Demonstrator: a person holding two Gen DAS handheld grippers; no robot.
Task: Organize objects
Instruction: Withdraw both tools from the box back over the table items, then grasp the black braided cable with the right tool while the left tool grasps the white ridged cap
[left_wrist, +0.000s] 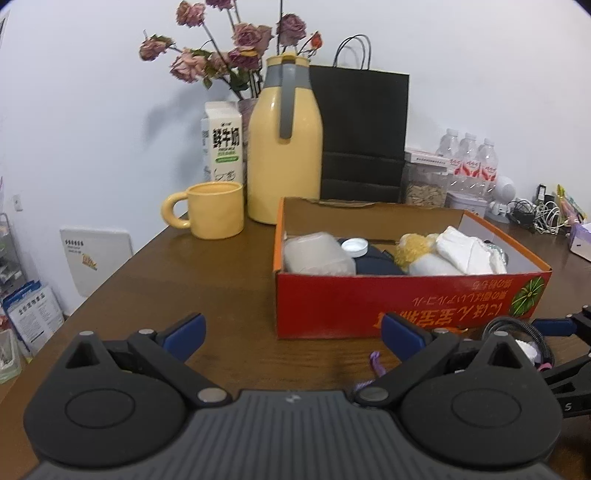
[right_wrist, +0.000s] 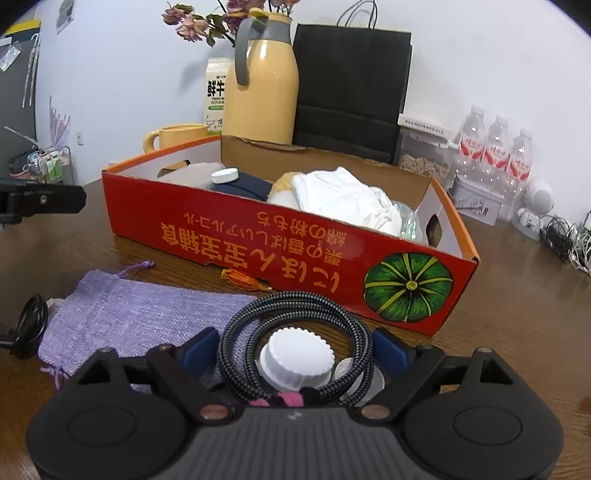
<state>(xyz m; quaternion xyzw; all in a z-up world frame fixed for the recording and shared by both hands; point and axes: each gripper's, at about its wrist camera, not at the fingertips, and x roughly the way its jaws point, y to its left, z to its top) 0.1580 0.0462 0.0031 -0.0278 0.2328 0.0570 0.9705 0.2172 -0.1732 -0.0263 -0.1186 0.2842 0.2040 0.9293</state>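
A: What lay nearest the right gripper (right_wrist: 295, 349)?

B: A coiled braided cable (right_wrist: 295, 314) and a white ribbed cap (right_wrist: 297, 356), right between its blue fingers (right_wrist: 197, 349). The jaws stood wide; the coil's edges came close to both pads, but whether they pressed on it I could not tell.

A: And to its left?

B: A lilac knitted pouch (right_wrist: 140, 317) flat on the table (right_wrist: 517, 332), partly under the cable, with a black cord (right_wrist: 31, 325) bundled past its far end.

A: What blocked the way ahead?

B: The red box (right_wrist: 280, 254), long side facing the gripper. Inside lay a frosted container (right_wrist: 195, 173), a white lid (right_wrist: 225, 175), something dark, and white cloth (right_wrist: 343, 199). A small orange scrap (right_wrist: 243, 282) lay against the box's near wall.

A: The left gripper (left_wrist: 293, 338)?

B: Open, nothing between its fingers, only bare table. The box (left_wrist: 369, 295) sat just ahead and right of it.

A: Behind the box?

B: A yellow mug (left_wrist: 214, 212), a yellow jug (left_wrist: 284, 147), a milk carton (left_wrist: 223, 144), dried roses (left_wrist: 236, 44), a black bag (left_wrist: 362, 133) and water bottles (left_wrist: 469, 155).
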